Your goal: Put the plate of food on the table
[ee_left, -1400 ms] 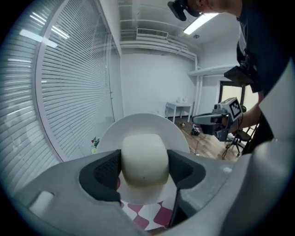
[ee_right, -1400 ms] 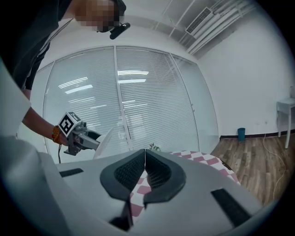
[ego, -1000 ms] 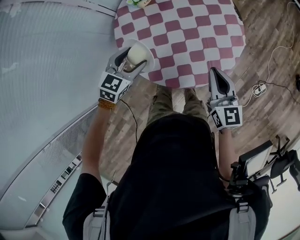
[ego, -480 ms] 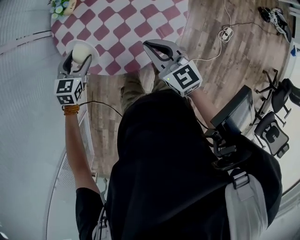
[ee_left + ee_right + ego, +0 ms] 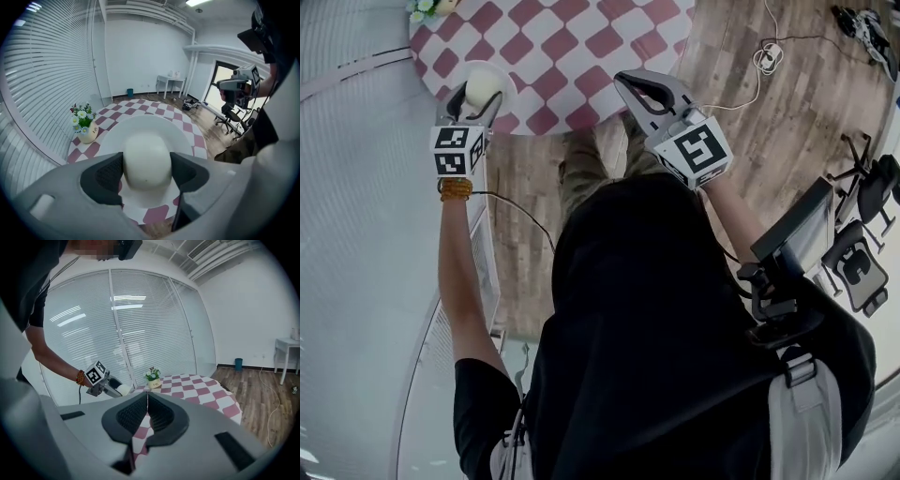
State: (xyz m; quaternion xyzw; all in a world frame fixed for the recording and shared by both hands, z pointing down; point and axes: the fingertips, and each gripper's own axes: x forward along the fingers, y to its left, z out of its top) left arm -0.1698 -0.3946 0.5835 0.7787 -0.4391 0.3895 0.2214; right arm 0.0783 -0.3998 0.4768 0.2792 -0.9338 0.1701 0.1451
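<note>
A white plate with a pale round bun sits at the near-left edge of the round red-and-white checked table; whether it rests on the cloth or hangs just above it is unclear. My left gripper reaches over the plate's near rim with its jaws shut on the bun, both pads touching it. The right gripper view also shows it, left gripper. My right gripper is shut and empty, held over the table's near edge.
A small vase of flowers stands at the table's far left. Window blinds run along the left. A cable lies on the wood floor at the right, with office chairs beyond.
My right gripper has come up from beside my body to the table's near edge. The left gripper has stayed on the bun at the table's left edge while the view swung.
</note>
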